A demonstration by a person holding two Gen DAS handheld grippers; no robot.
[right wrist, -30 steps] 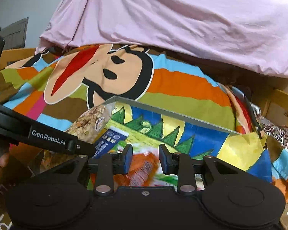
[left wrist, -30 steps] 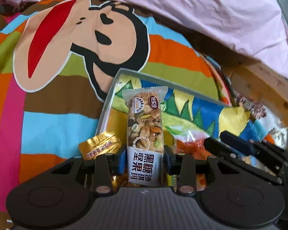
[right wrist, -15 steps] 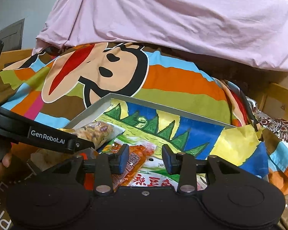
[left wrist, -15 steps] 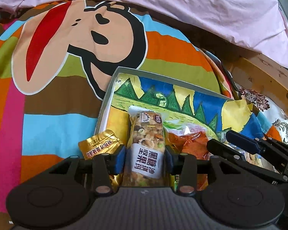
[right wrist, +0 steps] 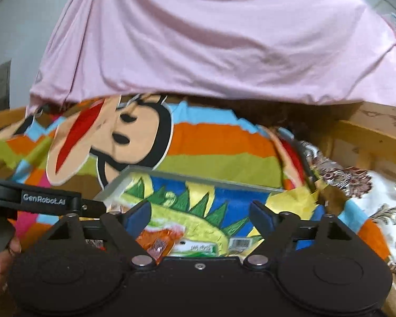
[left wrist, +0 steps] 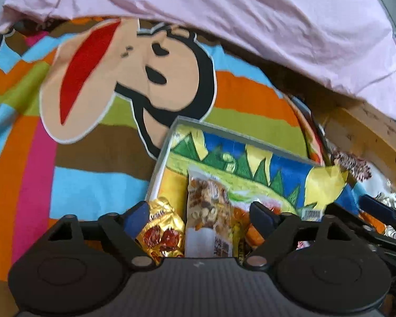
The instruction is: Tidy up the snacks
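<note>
Striped bedding with a cartoon monkey face [left wrist: 124, 79] covers the bed, and a pink sheet [left wrist: 250, 13] is heaped along its far side.

From the left wrist we see a shallow box [left wrist: 161, 155] lined with a green, blue and yellow drawing, resting on the bedding. Our left gripper [left wrist: 200, 216] stands wide apart, its jaws having just been opening. The nut bar [left wrist: 208, 211] lies between them inside the box near its left wall, with neither pad pressing on it. A gold-wrapped candy [left wrist: 163, 227] sits just left of the bar, close to the left finger. Our right gripper's dark fingers show at the right edge.

From the right wrist, our right gripper [right wrist: 200, 216] is also spread wide, its jaws having just been opening, clasping nothing. Below it, inside the box [right wrist: 124, 182], lie an orange snack packet [right wrist: 161, 240] and a green-and-white packet [right wrist: 203, 245]. Our left gripper's arm [right wrist: 45, 200] crosses the left edge, a hand [right wrist: 0, 266] beneath it.
</note>
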